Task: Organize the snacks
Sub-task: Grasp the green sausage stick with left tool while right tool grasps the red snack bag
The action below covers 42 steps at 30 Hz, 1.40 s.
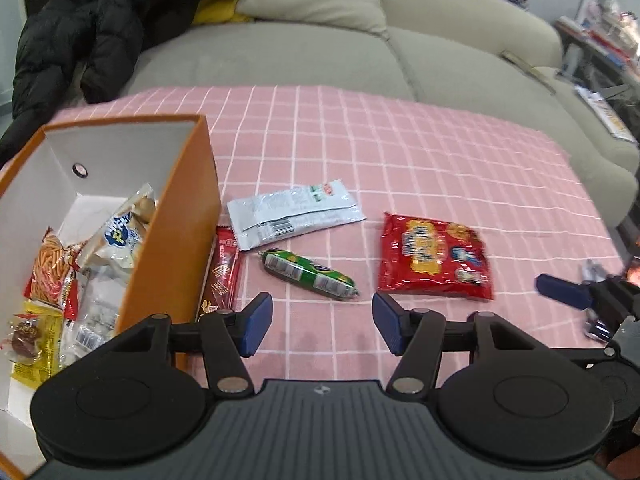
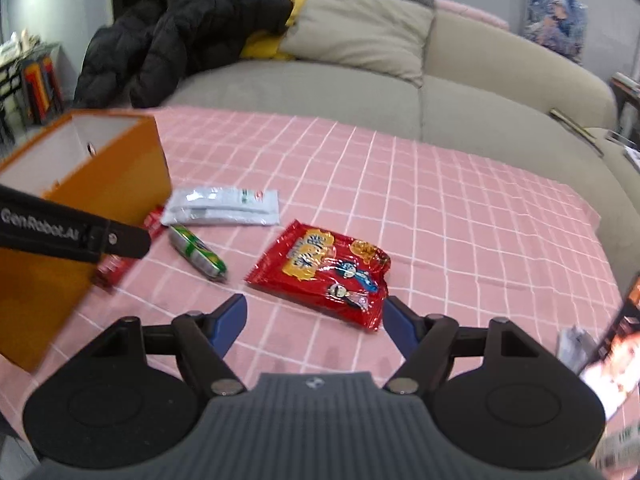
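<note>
— Where do the snacks lie, taking the orange box (image 1: pixel 172 240) as the mark?

— Several packets sit inside it already; a brown-red stick pack (image 1: pixel 222 270) leans against its outer wall; the white pouch (image 1: pixel 296 213) lies just beside that, the green sausage (image 1: pixel 308 274) near it on the pink checked cloth (image 1: pixel 440 160); the red bag (image 1: pixel 434 258) lies farthest from the box.

— And the grippers?

— The left gripper (image 1: pixel 322 322) hangs with jaws apart, holding nothing, over the cloth beside the box; the right gripper (image 2: pixel 314 326) likewise gapes empty (the red bag's near corner lies just ahead of its fingers).
</note>
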Available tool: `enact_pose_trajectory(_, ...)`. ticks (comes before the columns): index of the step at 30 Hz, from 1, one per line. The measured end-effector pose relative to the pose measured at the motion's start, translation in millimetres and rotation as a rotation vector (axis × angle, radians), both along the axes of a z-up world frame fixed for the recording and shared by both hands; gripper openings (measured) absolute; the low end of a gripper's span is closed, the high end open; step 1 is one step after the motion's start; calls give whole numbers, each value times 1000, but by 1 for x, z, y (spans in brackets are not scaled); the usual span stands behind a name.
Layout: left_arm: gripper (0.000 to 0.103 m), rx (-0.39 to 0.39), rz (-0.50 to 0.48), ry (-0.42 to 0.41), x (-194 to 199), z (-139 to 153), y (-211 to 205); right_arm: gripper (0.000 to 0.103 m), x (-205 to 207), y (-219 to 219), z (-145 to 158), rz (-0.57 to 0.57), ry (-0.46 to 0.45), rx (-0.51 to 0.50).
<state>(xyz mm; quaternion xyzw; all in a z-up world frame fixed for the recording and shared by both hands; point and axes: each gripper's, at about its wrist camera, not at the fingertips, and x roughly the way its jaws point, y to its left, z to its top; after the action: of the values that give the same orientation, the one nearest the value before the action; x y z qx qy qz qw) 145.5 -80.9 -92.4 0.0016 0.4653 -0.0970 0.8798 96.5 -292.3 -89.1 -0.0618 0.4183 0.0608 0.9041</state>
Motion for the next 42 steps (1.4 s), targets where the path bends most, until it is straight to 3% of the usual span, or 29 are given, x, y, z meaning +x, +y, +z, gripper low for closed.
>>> enact_pose_trajectory(2, 68, 12, 20, 18, 11, -8, -3, 86, 14, -3, -12, 39, 17, -41)
enact_pose_trajectory(5, 68, -2, 44, 47, 27, -16, -5, 87, 34, -9, -27, 89, 40, -84)
enact_pose_trajectory(8, 68, -22, 85, 85, 46, -27, -5, 98, 55, -12, -42, 177, 91, -110)
enact_pose_trajectory(13, 68, -23, 159, 142, 67, -44, -3, 99, 77, -7, -62, 305, 106, -214)
enact_pose_trajectory(20, 64, -56, 189, 194, 82, -60, -1, 99, 105, -2, -70, 375, 134, -163)
enact_pose_trajectory(25, 50, -78, 173, 201, 87, -64, 1, 97, 113, -4, -71, 312, 177, -64)
enact_pose_trajectory(32, 30, -57, 88, 200, 81, -58, -2, 78, 91, -8, -67, 121, 225, 31)
enact_pose_trajectory(35, 22, -19, 39, 206, 75, -53, -5, 76, 74, -5, -61, 61, 234, 54)
enact_pose_trajectory(38, 22, 14, 20, 212, 70, -50, -5, 75, 58, -1, -59, 27, 242, 79)
enact_pose_trajectory(42, 27, -67, 69, 224, 74, -54, 5, 76, 47, 8, -59, -6, 233, 72)
